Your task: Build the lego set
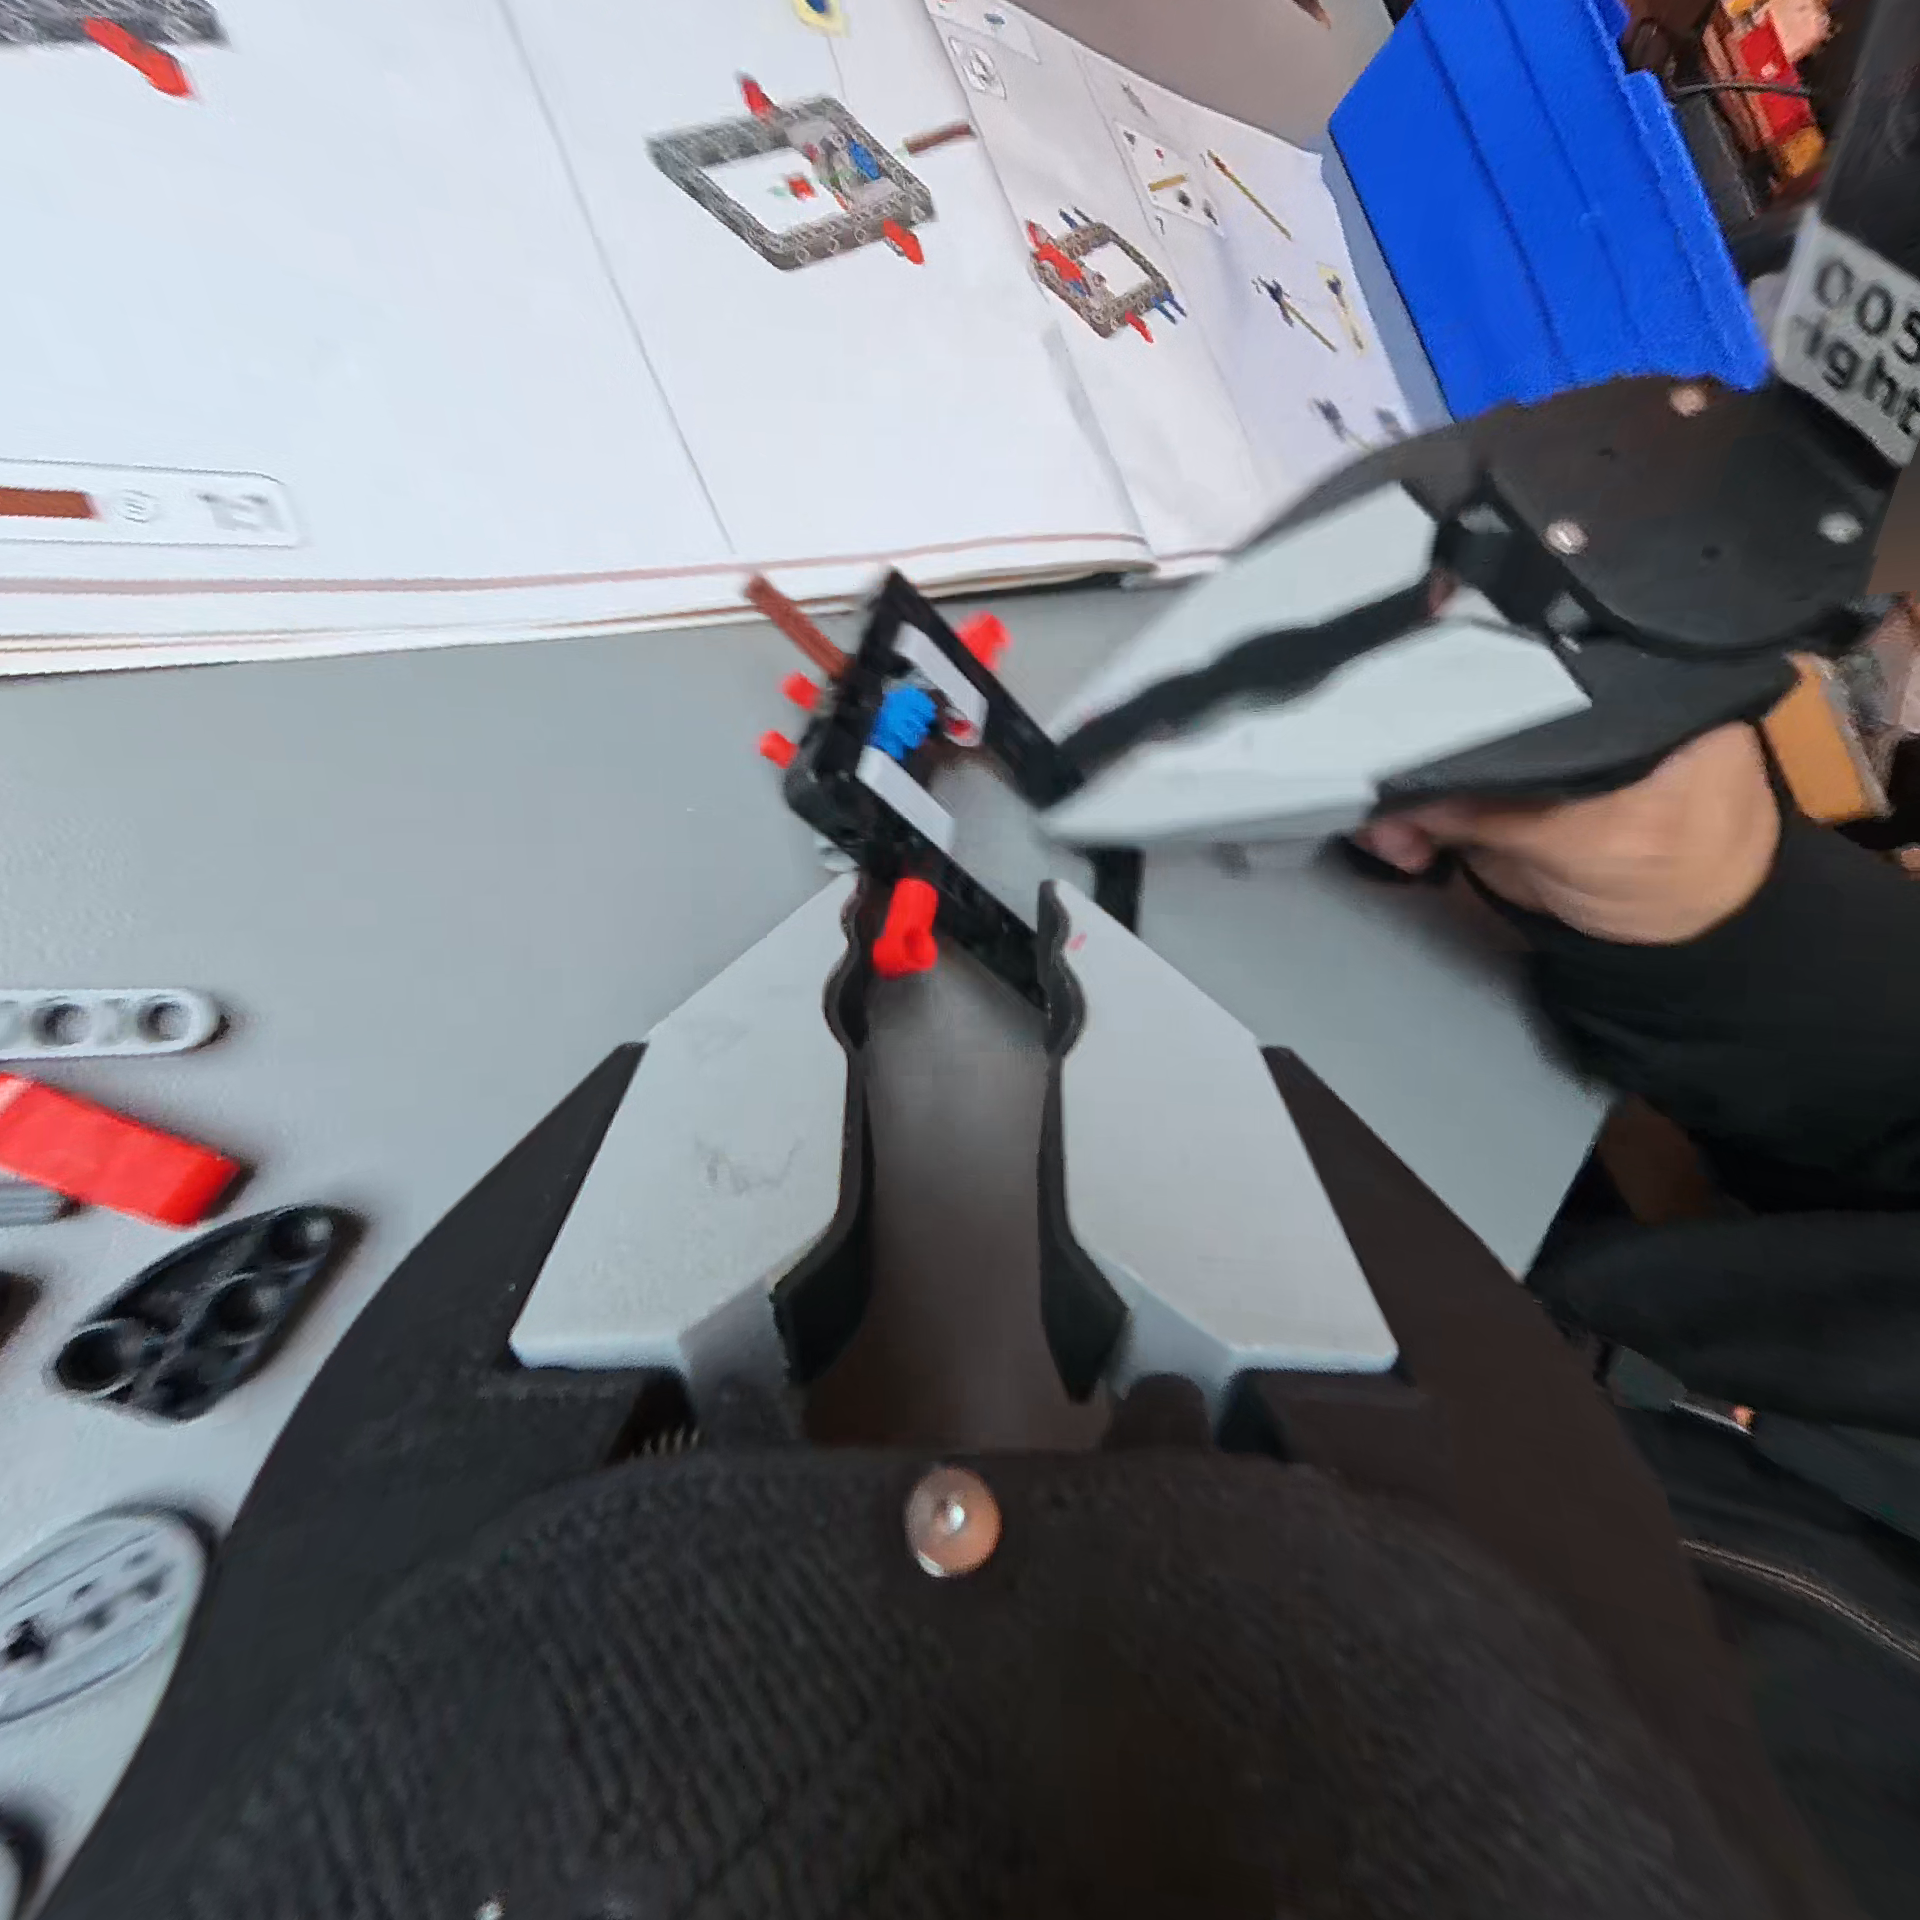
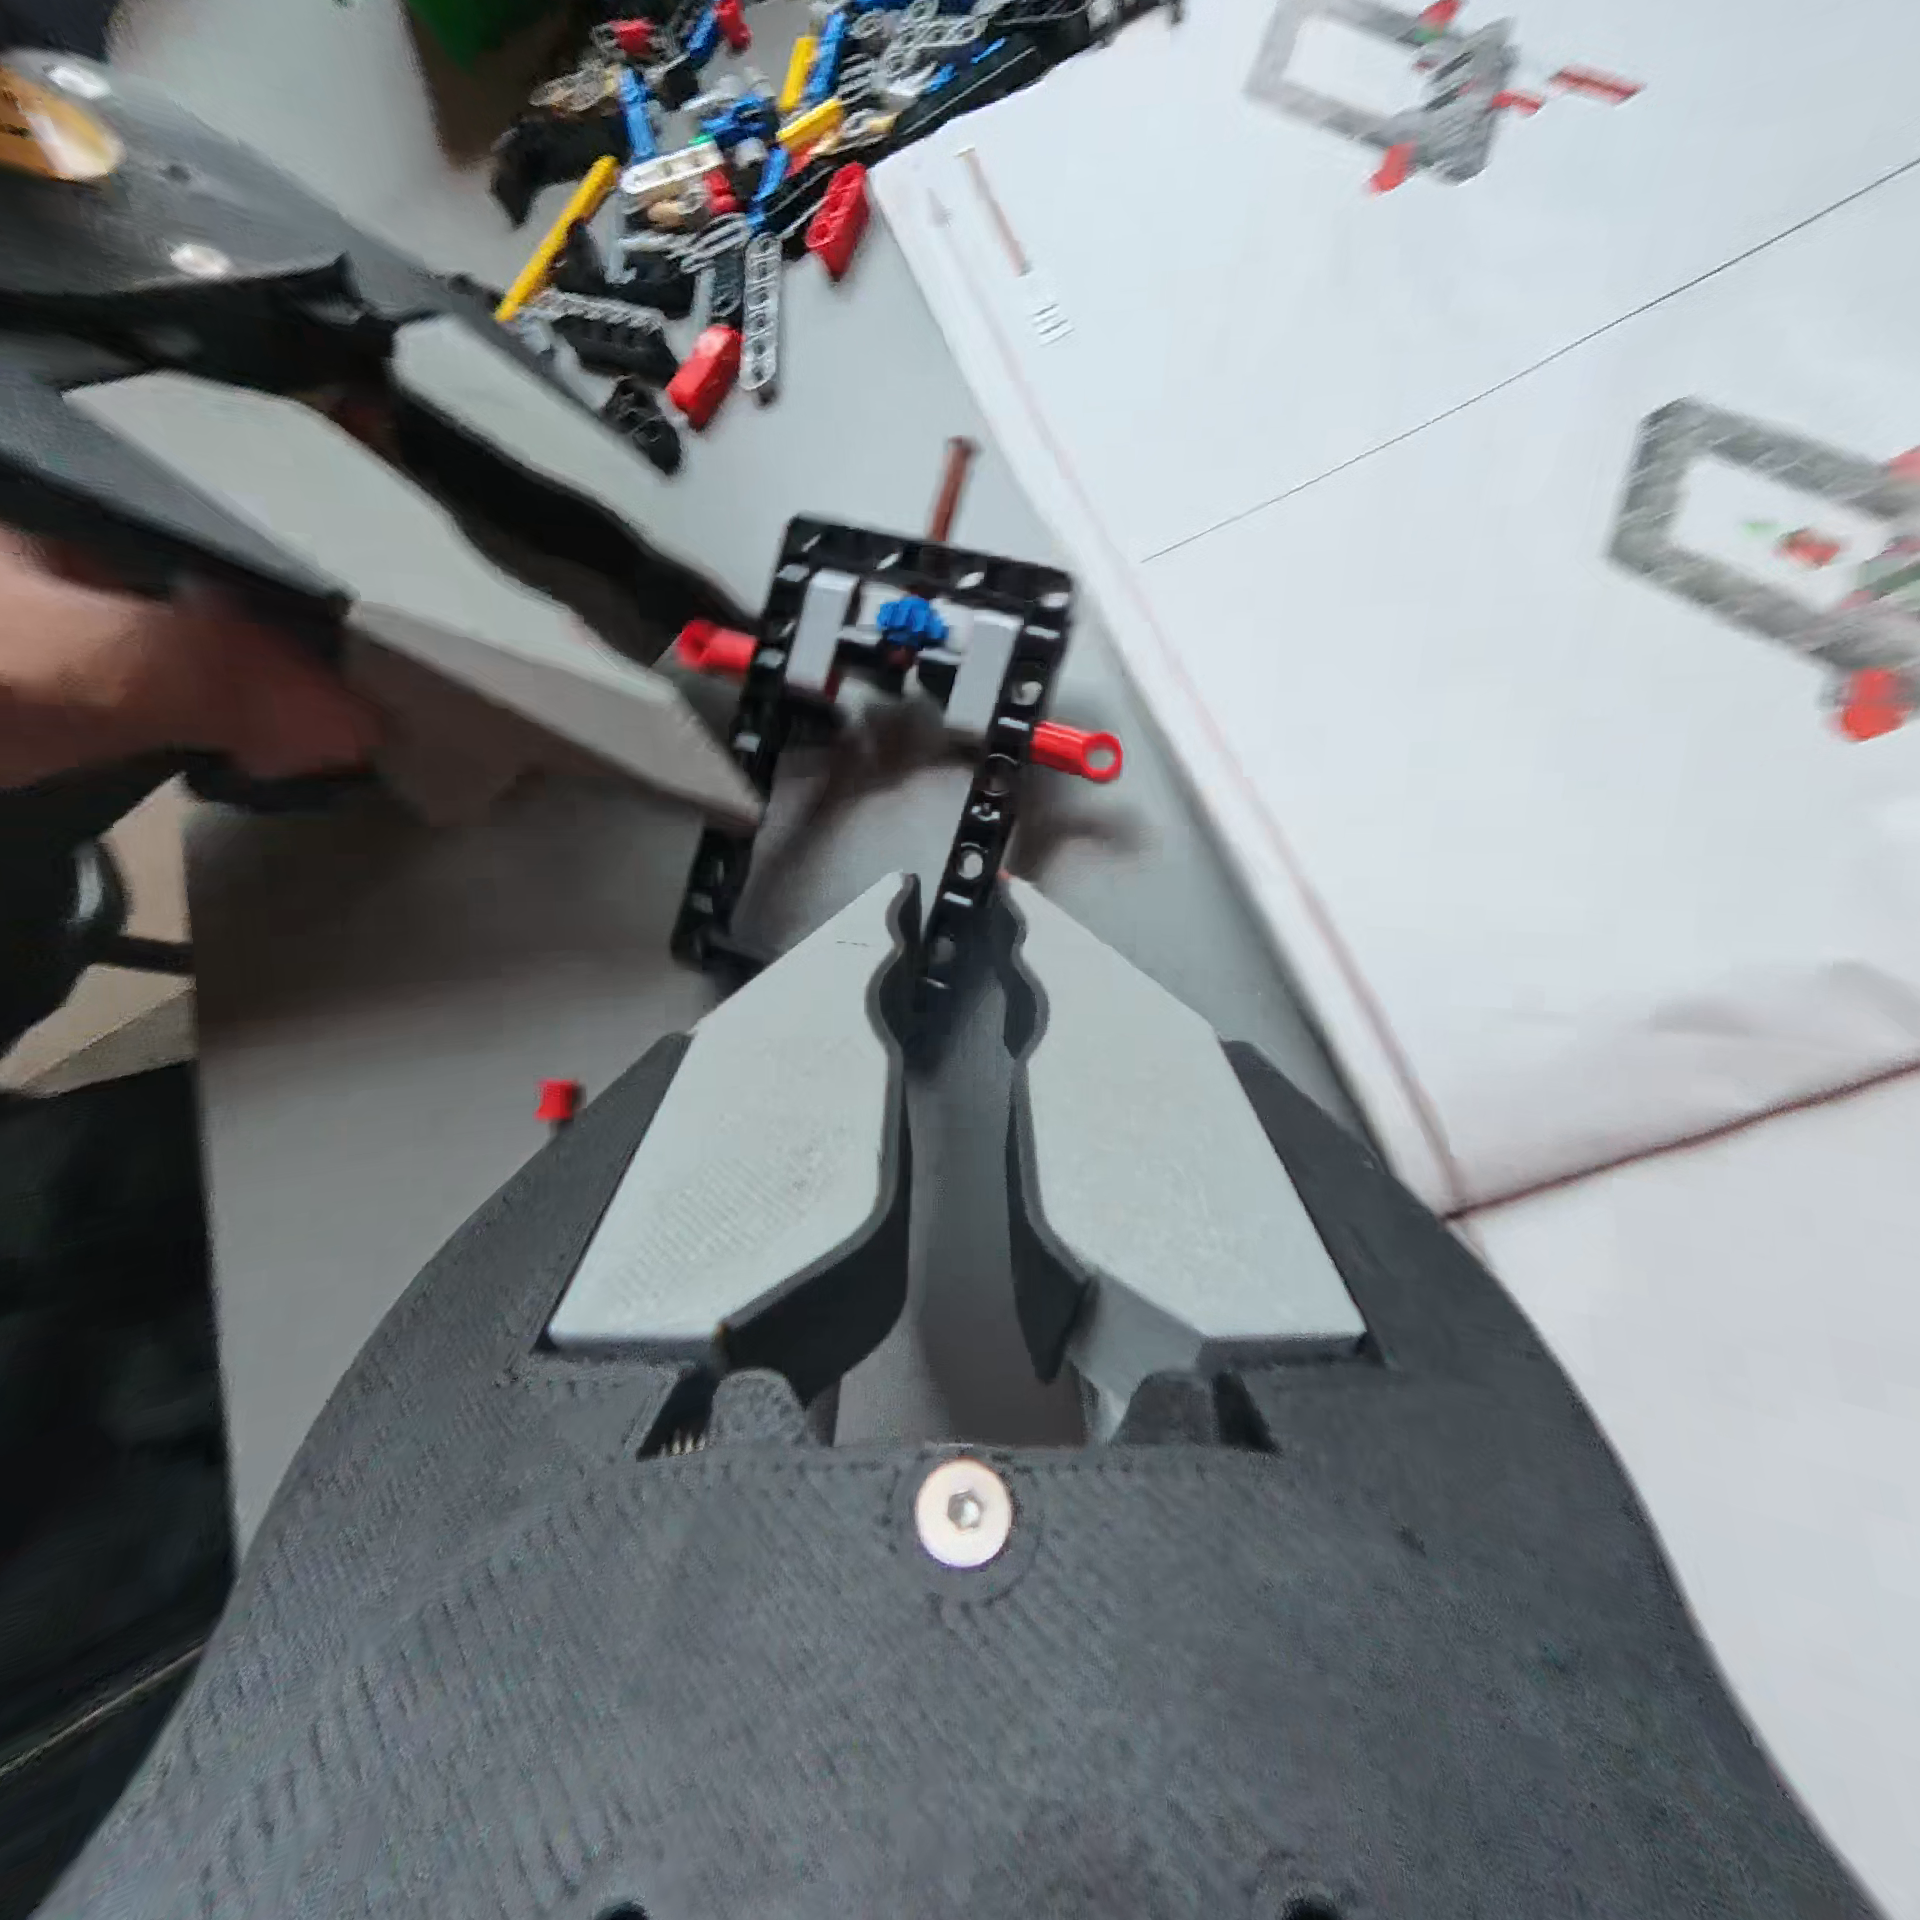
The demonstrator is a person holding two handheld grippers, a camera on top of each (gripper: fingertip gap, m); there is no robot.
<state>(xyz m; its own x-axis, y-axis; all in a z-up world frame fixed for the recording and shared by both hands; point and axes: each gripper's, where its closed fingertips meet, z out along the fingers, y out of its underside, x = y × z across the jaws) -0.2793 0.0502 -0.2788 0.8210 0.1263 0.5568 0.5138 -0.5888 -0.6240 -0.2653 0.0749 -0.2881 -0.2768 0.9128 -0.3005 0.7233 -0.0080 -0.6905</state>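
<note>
**Operator:** Black frame (image 2: 997, 769), up off the table (image 2: 416, 1039) and tilted, and I've got both tools on it. My right tool (image 2: 958, 904) is narrowed onto the near end of the frame's right-hand beam. That beam runs straight away from me along the fingers.

**Spotter:** And the left?

**Operator:** My left tool (image 1: 951, 935) comes in from the other side at the near end. It's partly closed, with a frame beam crossing the gap from pad to pad (I read that as a grip, though the blur doesn't help).

**Spotter:** What does the next move hang on?

**Operator:** The brown axle (image 2: 948, 488). It pokes out of the far beam, away from both tools, towards the instruction booklet (image 2: 1455, 727). Its long axis is roughly in line with my right tool's fingers, aimed in at the blue gear (image 2: 911, 620).

**Spotter:** So which tool goes for it?

**Operator:** Neither is close, since the whole length of the frame lies between my tips and that axle. My guess is the right lets go and reaches round the far end while the left holds the frame. The red pin (image 2: 1081, 750) sticking out of the right beam sits on that path.
</note>
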